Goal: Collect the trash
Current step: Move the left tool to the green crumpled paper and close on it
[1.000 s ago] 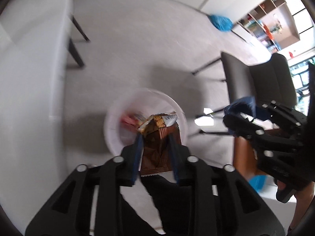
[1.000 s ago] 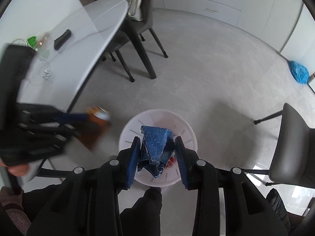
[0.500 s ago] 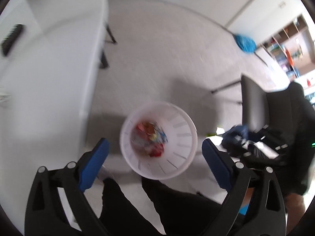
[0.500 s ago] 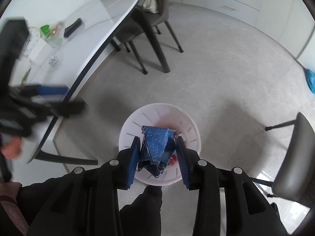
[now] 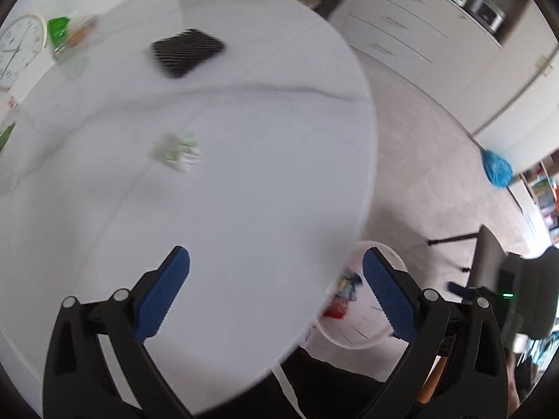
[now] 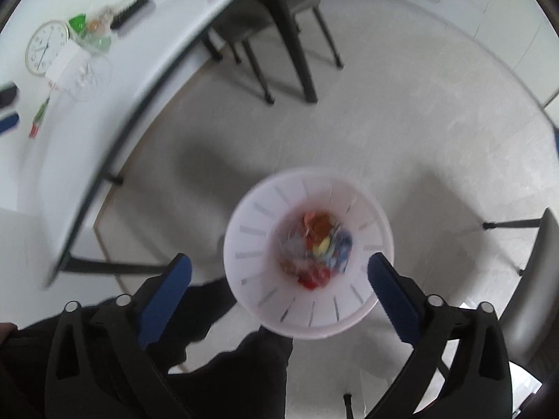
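Observation:
My right gripper (image 6: pixel 279 262) hangs over the white slotted bin (image 6: pixel 307 324) on the floor. Its jaws are opening wide with nothing between them. Colourful wrappers (image 6: pixel 318 248) lie in the bin, among them the blue one (image 6: pixel 342 244). My left gripper (image 5: pixel 276 256) is above the round white table (image 5: pixel 262 174), its jaws also opening and empty. A crumpled green-and-white wrapper (image 5: pixel 176 152) lies on the table ahead of it. The bin (image 5: pixel 363 328) shows beyond the table's right edge, with trash (image 5: pixel 344 293) inside.
A black ridged object (image 5: pixel 187 52), a white clock (image 5: pixel 17 45) and green packaging (image 5: pixel 59 31) sit at the table's far side. A dark chair (image 6: pixel 279 0) stands by the table, another chair (image 6: pixel 534 279) right of the bin. The person's dark legs (image 6: pixel 227 366) are close to the bin.
Both grippers opened: the brown wrapper left the left one, the blue wrapper the right one, and both lie in the bin. The left gripper swung from the bin to over the table.

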Available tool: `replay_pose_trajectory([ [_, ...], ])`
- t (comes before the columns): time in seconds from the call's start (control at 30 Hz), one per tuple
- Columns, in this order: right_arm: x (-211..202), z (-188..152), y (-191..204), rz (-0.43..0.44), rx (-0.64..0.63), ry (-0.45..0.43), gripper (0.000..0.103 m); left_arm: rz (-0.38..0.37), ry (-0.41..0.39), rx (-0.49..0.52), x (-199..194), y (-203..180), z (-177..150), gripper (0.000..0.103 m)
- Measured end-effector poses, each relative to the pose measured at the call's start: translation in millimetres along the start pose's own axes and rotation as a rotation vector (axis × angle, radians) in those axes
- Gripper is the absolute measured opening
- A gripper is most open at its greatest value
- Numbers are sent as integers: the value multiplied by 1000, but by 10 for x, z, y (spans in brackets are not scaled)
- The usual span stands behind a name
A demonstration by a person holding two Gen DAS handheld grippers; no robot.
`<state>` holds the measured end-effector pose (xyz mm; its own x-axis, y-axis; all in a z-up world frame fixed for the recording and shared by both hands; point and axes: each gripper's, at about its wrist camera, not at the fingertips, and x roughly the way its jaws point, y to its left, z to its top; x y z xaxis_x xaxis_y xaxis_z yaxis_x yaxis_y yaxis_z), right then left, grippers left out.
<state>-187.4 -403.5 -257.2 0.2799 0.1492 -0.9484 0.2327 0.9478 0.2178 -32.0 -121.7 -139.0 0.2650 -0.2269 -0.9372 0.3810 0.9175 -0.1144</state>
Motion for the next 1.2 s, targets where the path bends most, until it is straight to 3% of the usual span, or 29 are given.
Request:
replay_pose_trajectory([
  [0.33, -571, 472, 356, -9, 133, -163, 101, 46, 58, -65, 403, 717, 279, 95],
  [0.7, -450, 710, 753, -2, 112, -138, 101, -1, 71, -186, 843, 880, 553, 95],
  [0.87, -417, 715, 863, -8, 79, -119, 101, 40, 62, -243, 1019, 828, 676, 94],
  [1.03, -446, 729, 876, -16, 65, -123, 101, 84, 83, -248, 1144, 717, 694, 71],
  [1.17, -473, 730, 839, -9, 81, -132, 101, 113, 74, -234, 1172, 647, 677, 48],
  [1.2, -480, 733, 838, -7, 82, -135, 101, 116, 73, -225, 1171, 625, 679, 37],
])
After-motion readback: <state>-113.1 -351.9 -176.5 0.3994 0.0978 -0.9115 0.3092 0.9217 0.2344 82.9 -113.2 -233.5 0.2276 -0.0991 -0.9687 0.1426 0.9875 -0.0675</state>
